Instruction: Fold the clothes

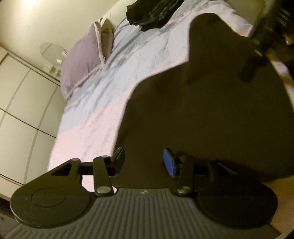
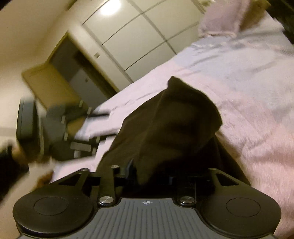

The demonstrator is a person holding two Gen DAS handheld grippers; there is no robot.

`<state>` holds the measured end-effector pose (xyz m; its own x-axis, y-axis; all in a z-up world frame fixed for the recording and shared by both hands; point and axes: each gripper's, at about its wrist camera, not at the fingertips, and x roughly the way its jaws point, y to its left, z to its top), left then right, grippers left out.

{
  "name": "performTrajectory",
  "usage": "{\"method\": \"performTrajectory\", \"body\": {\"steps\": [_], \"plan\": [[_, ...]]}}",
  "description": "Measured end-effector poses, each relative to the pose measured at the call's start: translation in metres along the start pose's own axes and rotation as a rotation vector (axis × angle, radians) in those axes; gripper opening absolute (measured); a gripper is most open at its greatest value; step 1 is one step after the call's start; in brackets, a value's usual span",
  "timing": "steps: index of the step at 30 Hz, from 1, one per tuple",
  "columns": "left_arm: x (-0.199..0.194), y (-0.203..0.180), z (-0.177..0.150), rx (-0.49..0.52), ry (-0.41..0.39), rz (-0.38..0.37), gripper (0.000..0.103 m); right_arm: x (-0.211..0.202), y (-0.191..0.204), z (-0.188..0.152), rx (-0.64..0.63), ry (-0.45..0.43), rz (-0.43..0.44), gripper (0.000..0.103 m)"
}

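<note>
Your left gripper (image 1: 143, 161) stands partly open over the near edge of the dark garment (image 1: 211, 114), its blue-padded finger (image 1: 169, 162) and the black one apart, with nothing pinched between them; the cloth lies flat just beyond and beneath the tips. That garment spreads across the near right part of the bed (image 1: 102, 103), on the pale pink and blue cover, and a second heap of dark clothes (image 1: 150, 12) sits at the far edge. A pink pillow (image 1: 80, 62) leans at the far left, by the white wardrobe (image 1: 22, 114). In your right wrist view, the right gripper (image 2: 147, 176) has a bunched fold of the same dark cloth (image 2: 165, 125) rising between its fingers; the fabric hides the pads, so you cannot tell whether they press on it. Your other gripper (image 2: 60, 128) shows blurred at the left there.
</note>
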<state>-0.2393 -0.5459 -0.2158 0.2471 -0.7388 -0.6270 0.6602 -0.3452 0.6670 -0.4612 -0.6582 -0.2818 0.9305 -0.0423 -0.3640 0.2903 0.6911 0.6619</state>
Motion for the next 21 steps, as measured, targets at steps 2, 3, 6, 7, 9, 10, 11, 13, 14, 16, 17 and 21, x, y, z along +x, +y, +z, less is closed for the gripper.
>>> {"method": "performTrajectory", "body": {"steps": [2,3,6,7,9,10,11,13,14,16,17,21], "plan": [[-0.003,-0.011,-0.006,0.006,0.005,-0.002,0.043,-0.01,-0.009,0.003,0.083,-0.025,0.001,0.046],[-0.005,-0.016,-0.009,0.01,0.008,-0.003,0.042,-0.015,-0.013,0.005,0.124,-0.038,0.002,0.047],[-0.004,-0.027,-0.015,0.018,0.011,0.004,0.041,-0.035,-0.025,0.016,0.239,-0.086,0.003,0.047],[-0.005,-0.03,-0.017,0.017,0.012,0.006,0.041,-0.042,-0.029,0.019,0.274,-0.101,0.0,0.047],[-0.006,-0.035,-0.021,0.014,0.015,0.009,0.04,-0.053,-0.038,0.024,0.327,-0.129,-0.005,0.046],[-0.007,-0.036,-0.02,0.014,0.016,0.013,0.04,-0.061,-0.04,0.026,0.327,-0.132,-0.025,0.035],[-0.008,-0.036,-0.02,0.014,0.017,0.017,0.04,-0.067,-0.041,0.029,0.323,-0.128,-0.045,0.006],[-0.016,-0.035,-0.017,0.009,0.007,0.027,0.041,-0.073,-0.04,0.034,0.302,-0.096,-0.082,0.006],[-0.021,-0.035,-0.016,0.005,0.0,0.031,0.041,-0.077,-0.04,0.032,0.288,-0.078,-0.097,0.005],[-0.033,-0.035,-0.009,-0.022,-0.031,0.024,0.041,-0.08,-0.043,0.027,0.266,-0.03,-0.132,0.005],[-0.039,-0.035,-0.006,-0.035,-0.047,0.019,0.041,-0.08,-0.048,0.025,0.27,-0.005,-0.143,0.005],[-0.048,-0.055,0.003,-0.033,-0.061,-0.034,0.042,-0.092,-0.047,0.017,0.219,0.059,-0.167,0.006]]}}
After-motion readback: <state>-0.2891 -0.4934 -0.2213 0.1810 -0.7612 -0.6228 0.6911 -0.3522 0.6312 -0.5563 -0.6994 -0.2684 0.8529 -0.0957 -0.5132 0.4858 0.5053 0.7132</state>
